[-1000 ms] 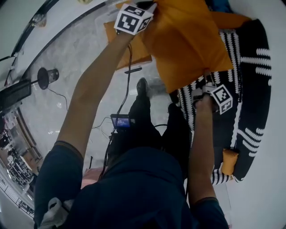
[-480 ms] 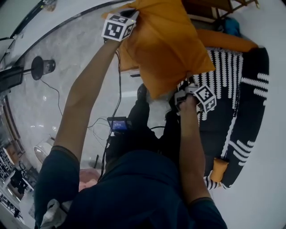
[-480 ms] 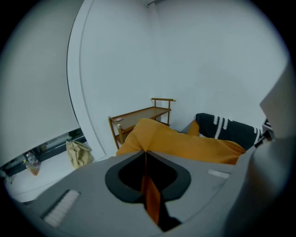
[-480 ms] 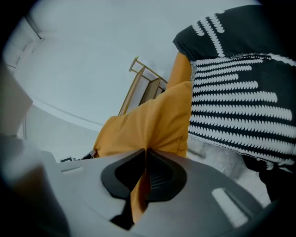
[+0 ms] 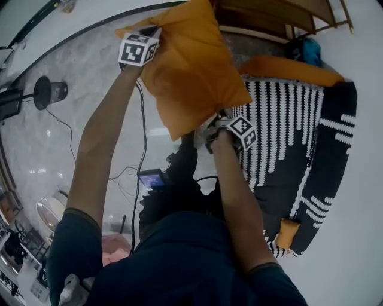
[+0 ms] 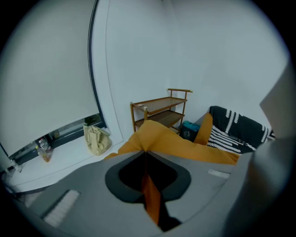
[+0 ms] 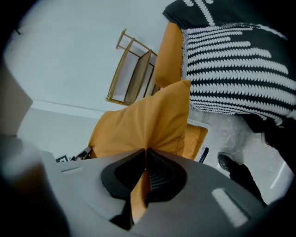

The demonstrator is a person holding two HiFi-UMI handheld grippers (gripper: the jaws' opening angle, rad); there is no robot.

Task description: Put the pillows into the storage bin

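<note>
A large orange pillow hangs in the air between my two grippers. My left gripper is shut on its far upper corner, with orange fabric pinched between the jaws. At the near lower corner my right gripper is shut on the pillow. A second orange pillow leans on the black-and-white striped sofa cover, and a small orange one lies at its near end. Below the held pillow, the right gripper view shows an orange flat shape with a pale rim; I cannot tell whether it is the bin.
A wooden shelf unit stands beyond the sofa, with a teal object beside it. A beige bag sits by the window ledge. Cables, a black round stand and a small lit screen lie on the pale floor.
Both grippers have carried the orange pillow leftward in the head view, away from the striped sofa. More of the sofa and the second pillow now shows.
</note>
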